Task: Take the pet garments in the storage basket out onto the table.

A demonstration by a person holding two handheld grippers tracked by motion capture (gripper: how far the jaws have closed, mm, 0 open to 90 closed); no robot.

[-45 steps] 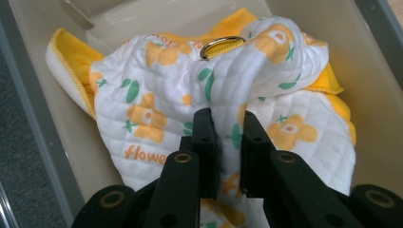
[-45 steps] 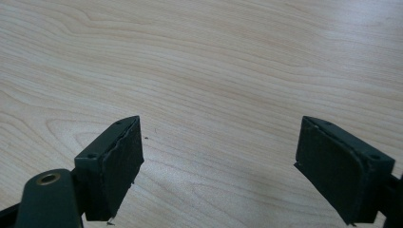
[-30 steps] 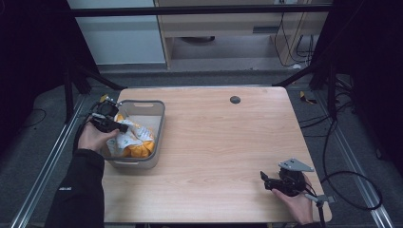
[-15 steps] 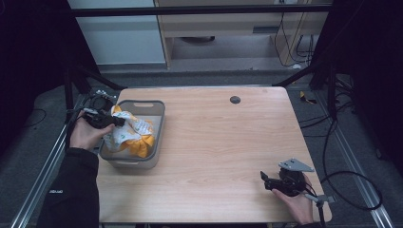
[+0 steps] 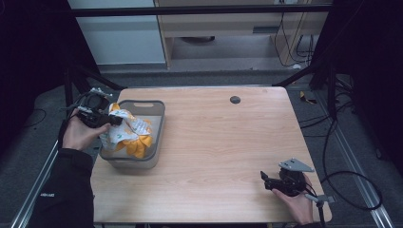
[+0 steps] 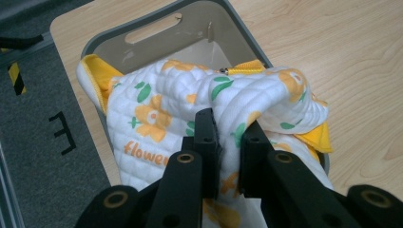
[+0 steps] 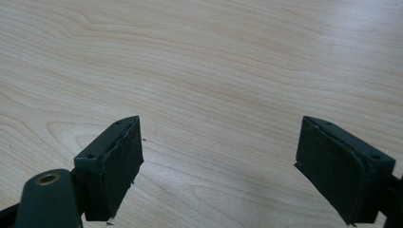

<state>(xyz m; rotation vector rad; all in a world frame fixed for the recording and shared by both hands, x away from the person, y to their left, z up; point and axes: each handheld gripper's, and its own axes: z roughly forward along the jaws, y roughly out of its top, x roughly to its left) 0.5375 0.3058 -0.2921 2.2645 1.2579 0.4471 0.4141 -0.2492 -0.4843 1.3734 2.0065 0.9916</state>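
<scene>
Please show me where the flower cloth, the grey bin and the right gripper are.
flower cloth [image 6: 190,102]: left gripper view, on its quilted white top fold.
grey bin [image 5: 142,104]: high view, on its far rim by the handle slot.
right gripper [image 7: 218,171]: right gripper view, midway between its open jaws.

The left hand [image 5: 80,134] sits at the left of the high view, its dark sleeve [image 5: 64,190] rising from the lower left corner. Its left gripper [image 5: 113,120] points right, jaws nearly together and pinching a fold of quilted cloth [image 6: 190,99]. The right hand [image 5: 295,202] is at the lower right, holding the right gripper [image 5: 263,176] low, pointing left, jaws spread wide with nothing between them.
</scene>
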